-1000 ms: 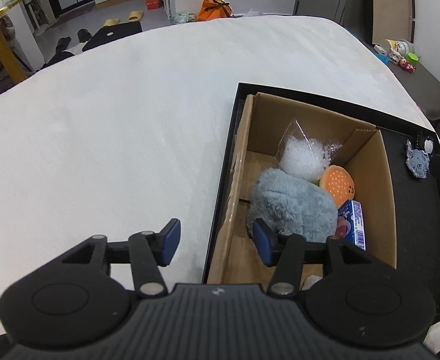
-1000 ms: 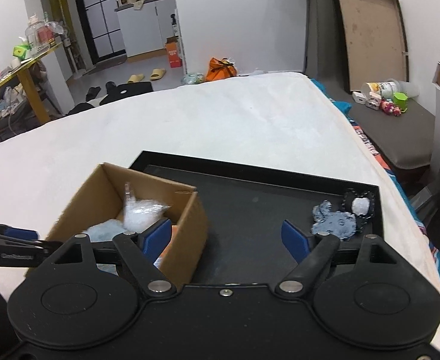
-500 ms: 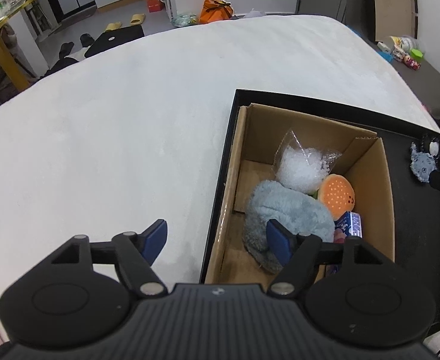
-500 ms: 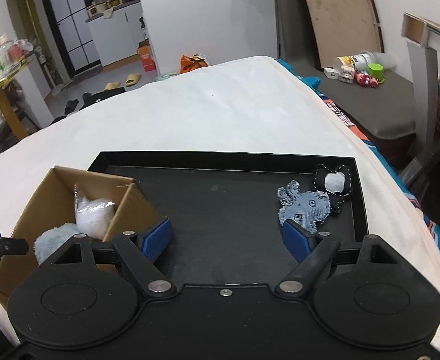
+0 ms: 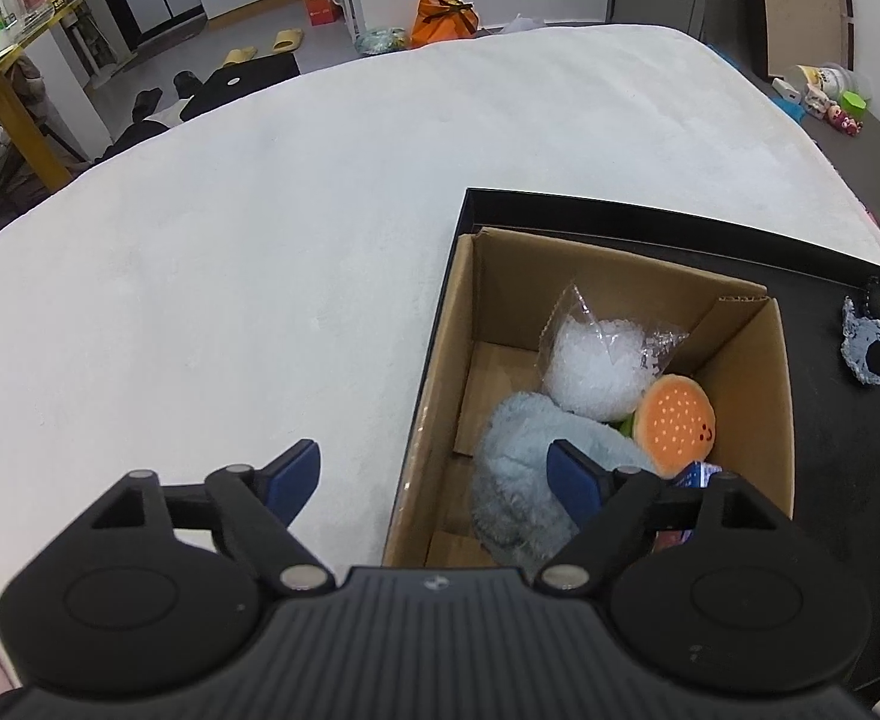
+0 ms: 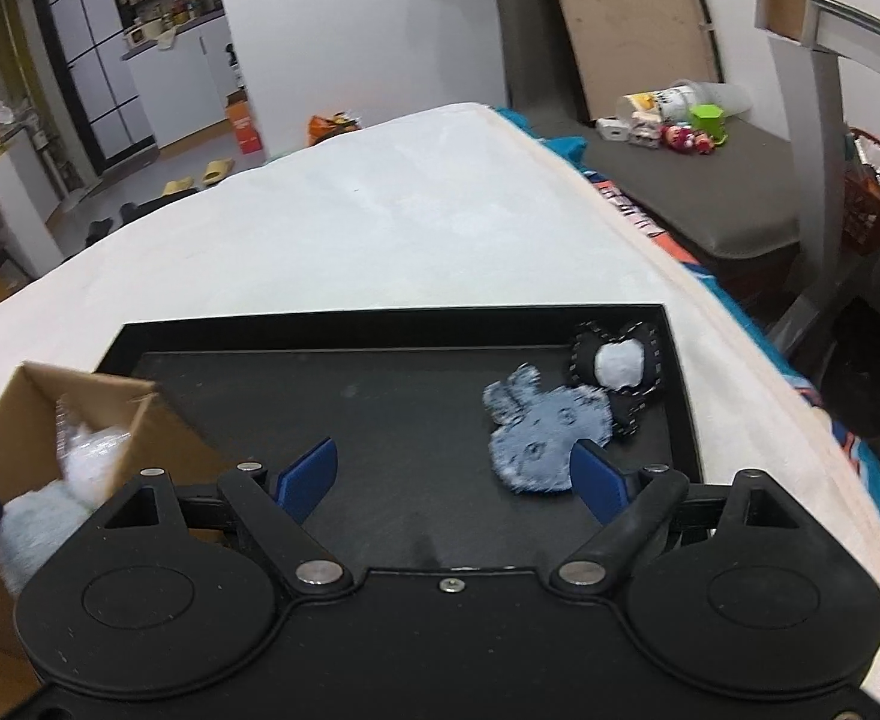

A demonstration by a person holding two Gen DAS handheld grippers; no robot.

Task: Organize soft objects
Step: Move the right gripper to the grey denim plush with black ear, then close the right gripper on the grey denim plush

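The left gripper (image 5: 434,474) hangs over the near left wall of the cardboard box (image 5: 745,360), its jaws just spread wider and released, nothing pinched. Inside the box lie a fluffy grey-blue plush (image 5: 517,456), a clear bag of white beads (image 5: 595,360) at its 1 o'clock and an orange burger toy (image 5: 676,426) at 3 o'clock. The box sits in the black tray (image 6: 380,396). The right gripper (image 6: 454,480) is released too, jaws just widened; the flat blue bunny patch (image 6: 544,429) lies at its 1 o'clock, touching a black-and-white patch (image 6: 616,363)

Bare black tray floor (image 6: 380,408) between cardboard box (image 6: 158,420) and blue-grey felt animal (image 6: 544,432); box interior crowded.
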